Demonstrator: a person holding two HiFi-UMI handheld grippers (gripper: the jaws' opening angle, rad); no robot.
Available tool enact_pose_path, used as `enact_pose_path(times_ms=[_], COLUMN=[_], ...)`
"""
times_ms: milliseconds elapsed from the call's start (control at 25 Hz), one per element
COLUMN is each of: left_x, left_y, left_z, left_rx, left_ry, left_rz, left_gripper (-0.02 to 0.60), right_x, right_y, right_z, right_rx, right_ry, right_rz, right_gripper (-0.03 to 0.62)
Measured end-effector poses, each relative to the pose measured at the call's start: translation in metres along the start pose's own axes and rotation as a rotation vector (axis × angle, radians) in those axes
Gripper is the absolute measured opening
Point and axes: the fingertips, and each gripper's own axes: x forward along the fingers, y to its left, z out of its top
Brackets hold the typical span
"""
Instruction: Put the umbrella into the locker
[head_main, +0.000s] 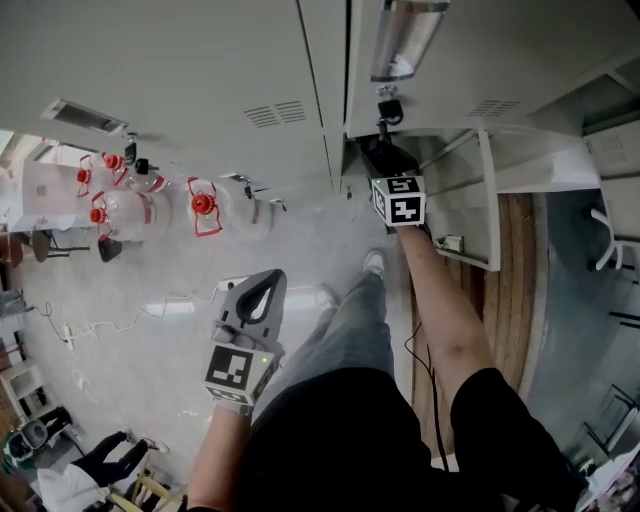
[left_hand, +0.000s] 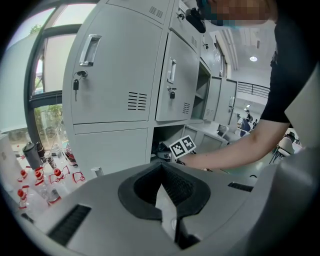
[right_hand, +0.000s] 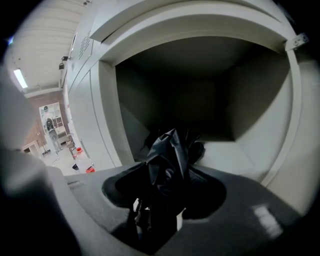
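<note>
Soft daylight, dark fisheye-warped edges

Deep inside the locker (right_hand: 240, 115), the far end of the umbrella (right_hand: 167, 147) is lost in the dark; its near end is buried between the jaws of the right gripper (right_hand: 170, 170); left of the locker, the bottles (left_hand: 30, 192) are cut by the picture's edge; a distant person (right_hand: 50, 127), also left of the locker, is too small to make out.
</note>
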Motion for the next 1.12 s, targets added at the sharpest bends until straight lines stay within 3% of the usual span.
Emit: enact_pose_path(times_ms=[400, 520, 960, 1120], left_x=[-0.009, -0.010, -0.013, -0.011], left_y=[0.004, 0.005, 0.001, 0.000], left_z=[-0.008, -0.013, -0.013, -0.016], left_rx=[-0.037, -0.010, -0.059, -0.018], left_ry=[0.022, 0.022, 0.032, 0.023], left_rz=[0.032, 0.025, 0.033, 0.013], left_gripper=[0.011, 0.011, 0.011, 0.011], right_x=[0.036, 0.041, 0.026, 0.008], right_y=[-0.013, -0.014, -0.010, -0.007], right_z=[0.017, 0.019, 0.009, -0.010], right_rx=[-0.009, -0.017, 0.020, 0.073], right_ry=[0.014, 0.013, 0.015, 0.029], right_rz=[-0.010, -0.007, -0.001, -0.002], right_gripper=[0.221, 0.226, 0.299, 0.313])
